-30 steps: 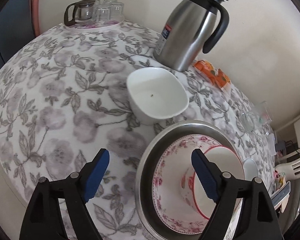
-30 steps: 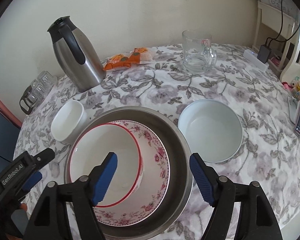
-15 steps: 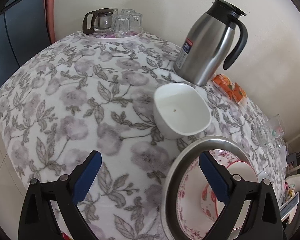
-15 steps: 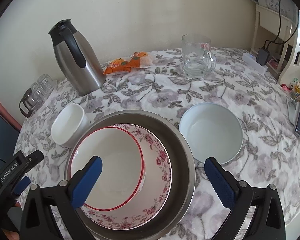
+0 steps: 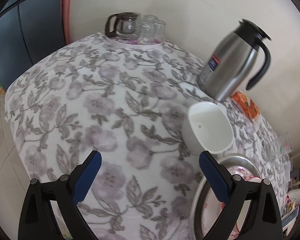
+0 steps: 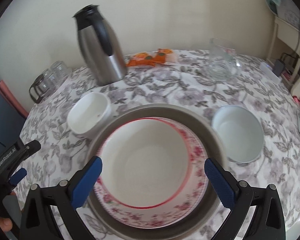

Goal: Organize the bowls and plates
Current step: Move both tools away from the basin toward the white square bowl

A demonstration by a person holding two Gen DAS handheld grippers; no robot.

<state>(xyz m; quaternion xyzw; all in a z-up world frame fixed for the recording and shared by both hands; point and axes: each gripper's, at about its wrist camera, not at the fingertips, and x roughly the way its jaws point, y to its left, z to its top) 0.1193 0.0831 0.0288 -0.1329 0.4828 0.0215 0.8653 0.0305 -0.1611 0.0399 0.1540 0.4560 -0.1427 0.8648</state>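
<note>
floral tablecloth bare at left, left gripper and right gripper jaws wide, empty

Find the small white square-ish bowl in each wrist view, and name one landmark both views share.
Left wrist view: the small white bowl sits right of centre, just below the steel thermos jug.
Right wrist view: it lies left of centre, touching the metal basin rim.
Shared landmark: the steel thermos jug.
</note>
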